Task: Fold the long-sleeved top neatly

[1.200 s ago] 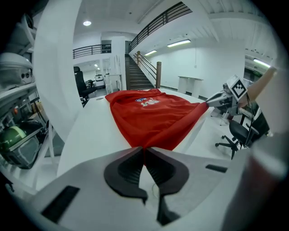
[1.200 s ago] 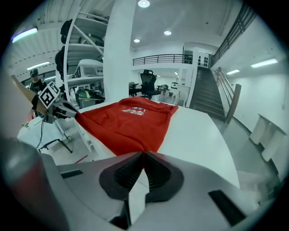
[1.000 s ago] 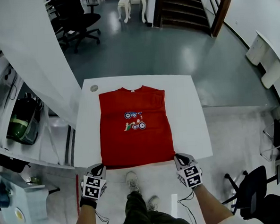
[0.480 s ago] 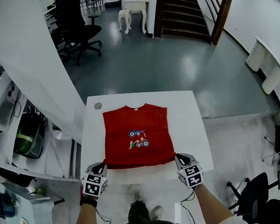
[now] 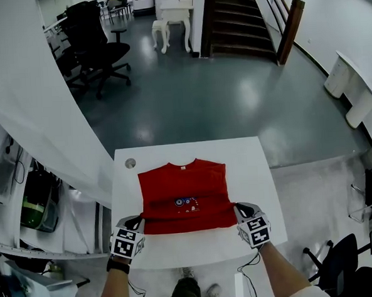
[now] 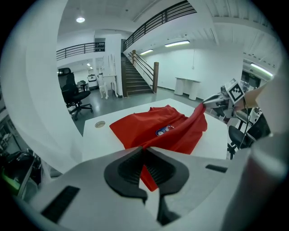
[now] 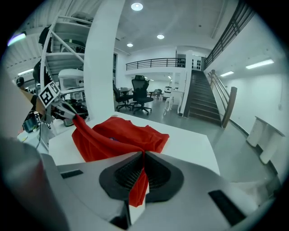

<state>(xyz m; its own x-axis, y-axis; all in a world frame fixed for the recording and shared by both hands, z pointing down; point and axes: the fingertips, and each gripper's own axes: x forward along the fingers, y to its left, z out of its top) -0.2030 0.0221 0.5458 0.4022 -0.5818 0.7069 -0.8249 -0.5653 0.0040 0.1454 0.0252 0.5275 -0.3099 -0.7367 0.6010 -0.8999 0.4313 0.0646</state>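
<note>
Red top (image 5: 186,201): hem corners clamped in my left gripper (image 5: 138,221) and right gripper (image 5: 239,208), raised, seemingly for folding over.

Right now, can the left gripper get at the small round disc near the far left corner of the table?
Probably not yet. The left gripper is shut on a corner of the red top, so its jaws are taken. The strip of table up to the round disc looks bare, though.
</note>
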